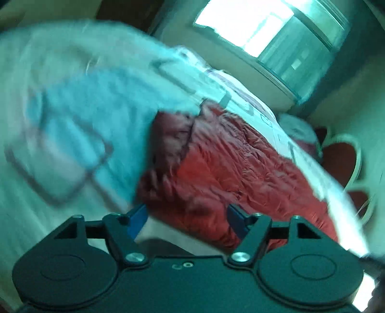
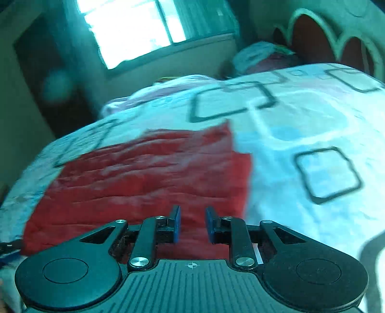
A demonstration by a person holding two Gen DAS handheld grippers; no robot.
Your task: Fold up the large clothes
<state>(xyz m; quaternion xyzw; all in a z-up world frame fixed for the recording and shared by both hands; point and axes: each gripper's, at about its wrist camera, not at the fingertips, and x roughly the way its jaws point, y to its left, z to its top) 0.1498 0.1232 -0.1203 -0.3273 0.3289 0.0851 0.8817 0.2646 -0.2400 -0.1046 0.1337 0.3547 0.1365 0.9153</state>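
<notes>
- Left wrist view: we see our left gripper with its blue fingers standing wide apart, and nothing is pinched between them.
- Just beyond those fingers lies the red garment, crumpled and quilted-looking, with a darker bunched part at its far left.
- It rests on the bed cover, a pale sheet printed with dark-outlined rounded squares; the garment runs along the cover's right edge, from near us toward the far end.
- The picture is smeared with motion blur, so we cannot tell the finer folds of the cloth.
- Past the bed's far edge a bright window shows, and to the right a headboard with red panels.
- Right wrist view: our right gripper has its blue fingers close to each other but with a clear gap; no cloth sits in that gap.
- The red garment here lies spread fairly flat on the bed cover, toward its near left corner, straight ahead of the fingers.
- A pillow lies at the far edge, beside the headboard; the window is at upper left.
</notes>
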